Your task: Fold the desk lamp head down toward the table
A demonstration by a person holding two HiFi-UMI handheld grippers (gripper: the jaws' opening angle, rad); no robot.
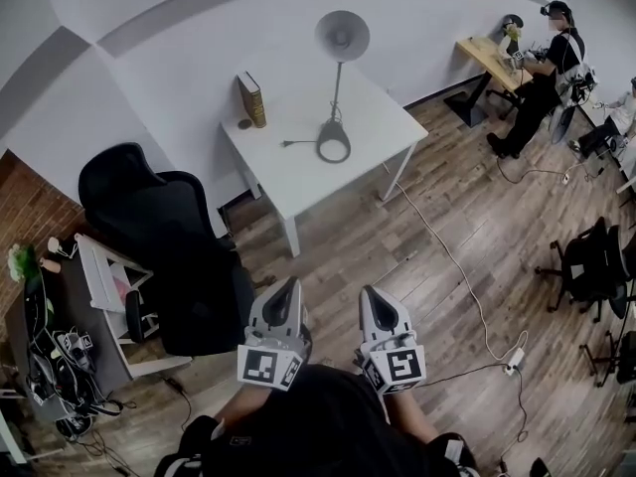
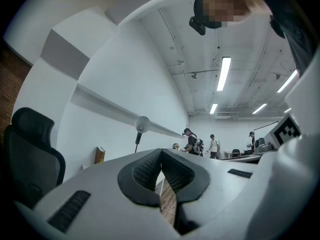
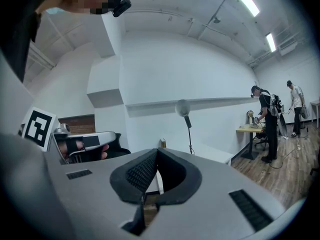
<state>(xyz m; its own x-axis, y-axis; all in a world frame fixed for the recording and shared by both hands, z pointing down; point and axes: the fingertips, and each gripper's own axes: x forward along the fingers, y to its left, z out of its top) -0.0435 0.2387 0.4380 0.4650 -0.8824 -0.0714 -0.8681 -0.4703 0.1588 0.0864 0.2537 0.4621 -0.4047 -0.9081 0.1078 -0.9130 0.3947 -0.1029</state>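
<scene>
Both tongs were closed, pads together with nothing between them. The left tongs and right tongs sat side by side, low and close to the body, pointing roughly level over the wooden floor.

Handling, judged: the desk lamp looked light, with a thin stiff stem on a ring-shaped base. On the smooth worktop it could slide or tip if the head alone were pushed. Likely best hold: one pair of tongs on the rim of the lamp head or on the stem just under it, the other steadying the base.

Position: the lamp stood upright on the white worktop, ahead of both tongs and well apart from them. A book stood near it. Head not yet folded.
</scene>
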